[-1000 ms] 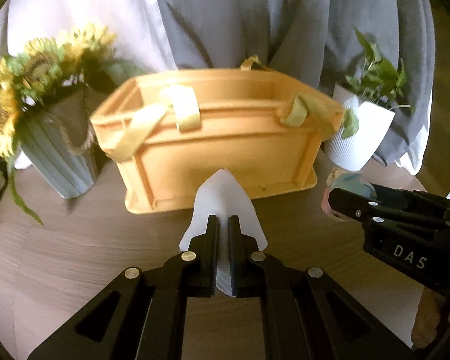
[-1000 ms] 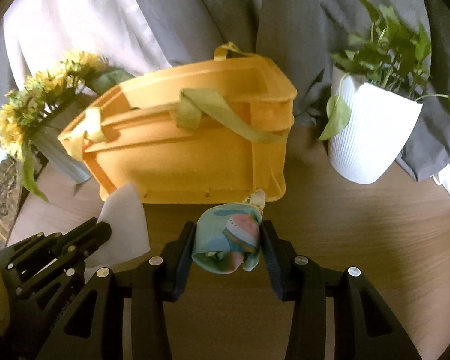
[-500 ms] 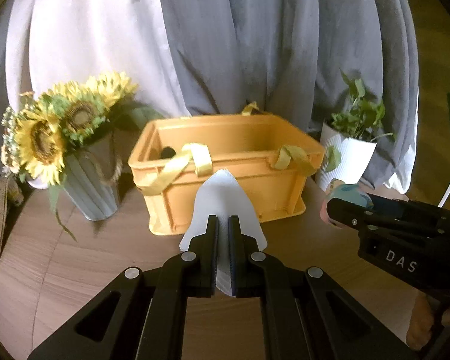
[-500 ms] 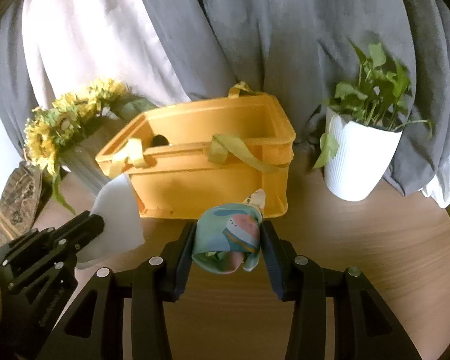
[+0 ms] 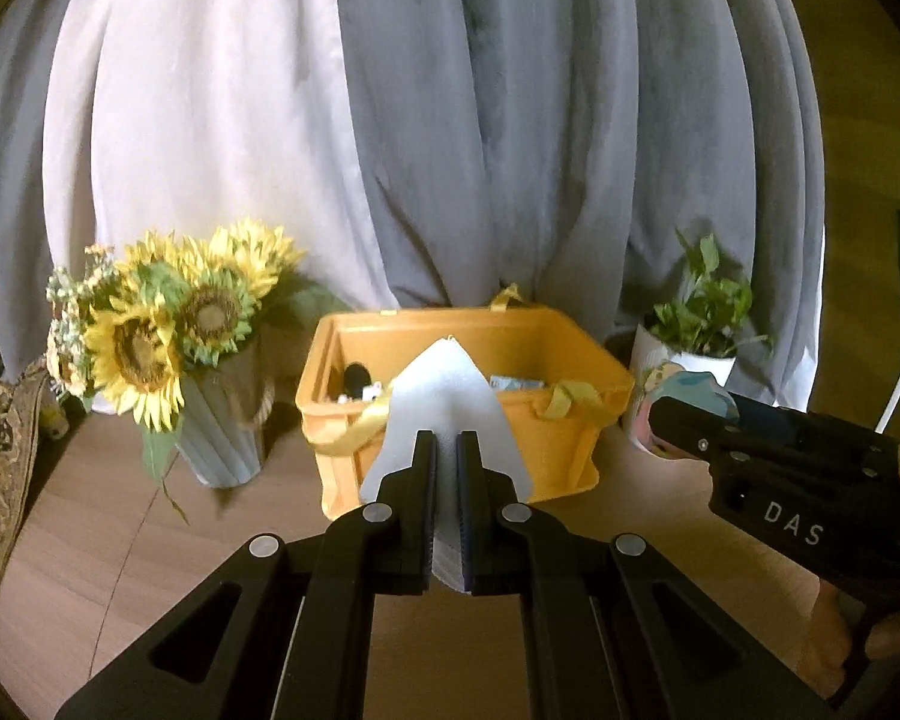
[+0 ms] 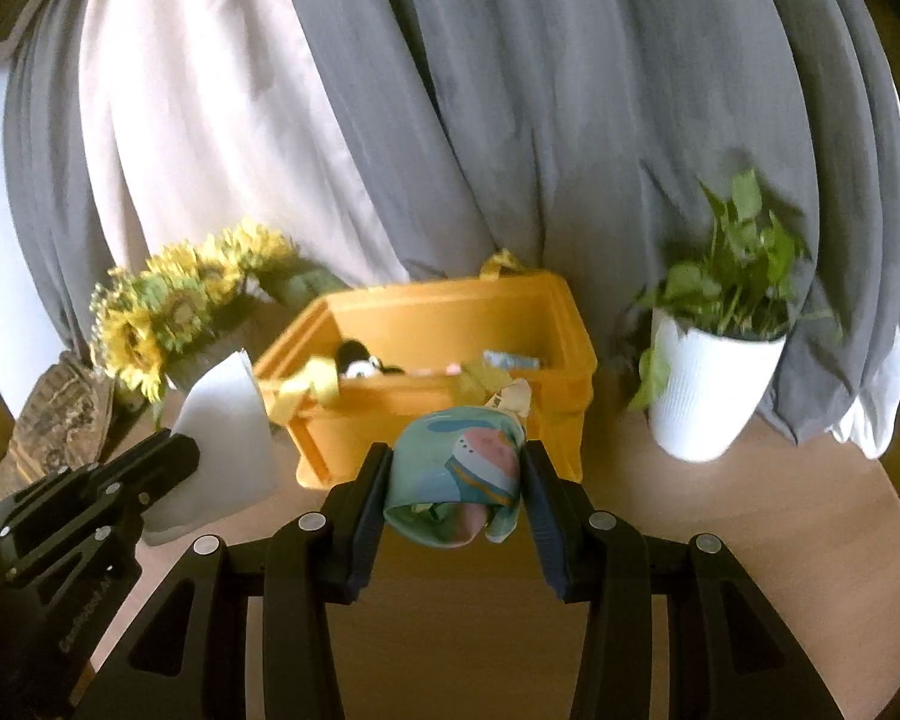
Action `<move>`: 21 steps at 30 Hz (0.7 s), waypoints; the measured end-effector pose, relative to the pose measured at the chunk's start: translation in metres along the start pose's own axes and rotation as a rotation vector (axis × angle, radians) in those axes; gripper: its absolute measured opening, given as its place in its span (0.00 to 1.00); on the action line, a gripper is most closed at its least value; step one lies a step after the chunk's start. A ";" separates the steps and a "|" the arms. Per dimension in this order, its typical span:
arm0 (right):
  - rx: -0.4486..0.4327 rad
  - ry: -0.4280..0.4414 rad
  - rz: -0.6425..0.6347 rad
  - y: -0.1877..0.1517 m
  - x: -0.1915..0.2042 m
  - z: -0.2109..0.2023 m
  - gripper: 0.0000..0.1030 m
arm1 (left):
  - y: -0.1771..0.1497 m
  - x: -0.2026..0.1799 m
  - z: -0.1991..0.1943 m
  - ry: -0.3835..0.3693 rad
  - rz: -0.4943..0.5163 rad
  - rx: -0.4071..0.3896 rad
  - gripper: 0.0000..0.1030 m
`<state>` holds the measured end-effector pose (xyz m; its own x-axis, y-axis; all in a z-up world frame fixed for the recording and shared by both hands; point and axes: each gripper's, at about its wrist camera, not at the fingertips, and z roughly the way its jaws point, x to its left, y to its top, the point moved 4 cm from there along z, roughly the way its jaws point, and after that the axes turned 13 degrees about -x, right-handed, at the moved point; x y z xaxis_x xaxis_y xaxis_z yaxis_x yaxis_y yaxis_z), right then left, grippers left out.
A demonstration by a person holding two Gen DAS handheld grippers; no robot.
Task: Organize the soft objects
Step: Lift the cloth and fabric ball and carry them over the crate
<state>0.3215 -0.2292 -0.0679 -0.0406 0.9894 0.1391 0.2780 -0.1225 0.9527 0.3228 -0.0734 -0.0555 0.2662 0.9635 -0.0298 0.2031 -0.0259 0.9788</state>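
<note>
My left gripper (image 5: pixel 447 441) is shut on a folded white cloth (image 5: pixel 444 396), held in the air in front of a yellow crate (image 5: pixel 561 450). My right gripper (image 6: pixel 455 456) is shut on a rolled pastel patterned cloth (image 6: pixel 456 477), also raised in front of the crate (image 6: pixel 432 420). The crate stands on the wooden table and has yellow strap handles. Inside it lie a black and white plush (image 6: pixel 360 365) and a light blue item (image 6: pixel 510 359). The white cloth (image 6: pixel 225 420) and left gripper show at the left of the right wrist view. The right gripper (image 5: pixel 780 462) shows at the right of the left wrist view.
A grey vase of sunflowers (image 5: pixel 168 348) stands left of the crate. A white pot with a green plant (image 6: pixel 711 384) stands to its right. Grey and white curtains (image 5: pixel 450 120) hang behind. A patterned object (image 6: pixel 60 414) lies at the far left.
Both grippers have risen and drawn back from the crate with their cloths still held. The crate's inside now shows from above.
</note>
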 end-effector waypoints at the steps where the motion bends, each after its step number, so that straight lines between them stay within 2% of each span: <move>1: -0.013 0.003 -0.003 0.004 0.002 -0.001 0.43 | 0.003 0.001 0.000 0.002 0.001 -0.010 0.08; 12: -0.130 0.024 -0.021 0.046 0.014 0.000 0.43 | 0.043 0.007 0.003 0.026 0.038 -0.128 0.08; 21: -0.177 0.011 -0.030 0.069 0.013 0.014 0.43 | 0.061 0.008 0.024 0.018 0.048 -0.162 0.08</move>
<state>0.3534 -0.2241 -0.0043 -0.0571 0.9921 0.1116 0.1037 -0.1053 0.9890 0.3598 -0.0739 -0.0009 0.2549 0.9667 0.0205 0.0357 -0.0306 0.9989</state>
